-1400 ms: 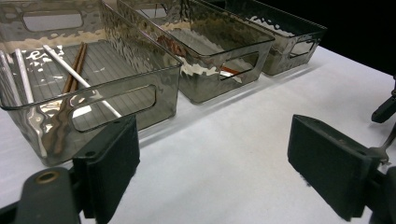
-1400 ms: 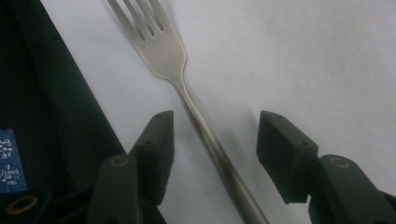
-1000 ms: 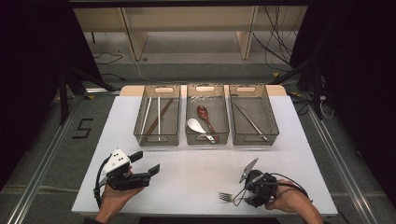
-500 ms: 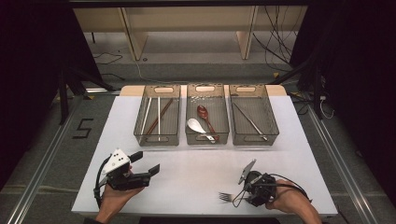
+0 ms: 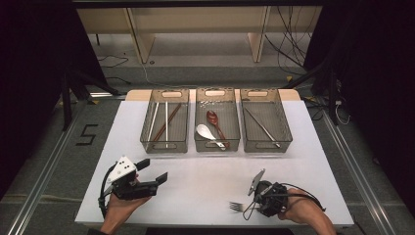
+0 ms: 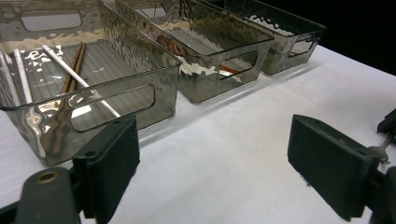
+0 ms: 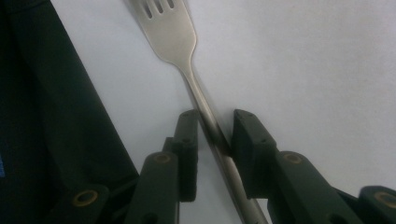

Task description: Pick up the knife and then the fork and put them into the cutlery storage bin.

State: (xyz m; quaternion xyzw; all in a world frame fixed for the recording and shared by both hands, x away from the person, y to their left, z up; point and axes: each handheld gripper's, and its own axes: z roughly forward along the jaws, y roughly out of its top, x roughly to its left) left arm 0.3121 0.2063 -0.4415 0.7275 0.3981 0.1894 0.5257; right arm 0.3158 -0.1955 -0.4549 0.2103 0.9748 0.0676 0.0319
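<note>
The left gripper [image 5: 155,172] hovers wide open, holding nothing, near the 3 clear bins [image 5: 164,147]. By the table's [image 5: 205,188] front edge, the right gripper [image 7: 212,135] has been closing around the fork [image 7: 170,28]; whether its pads press yet is unclear, handle end cut off

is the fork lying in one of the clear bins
No, the fork lies on the white table near its front edge, between the jaws of the right gripper, well apart from the three bins.
</note>
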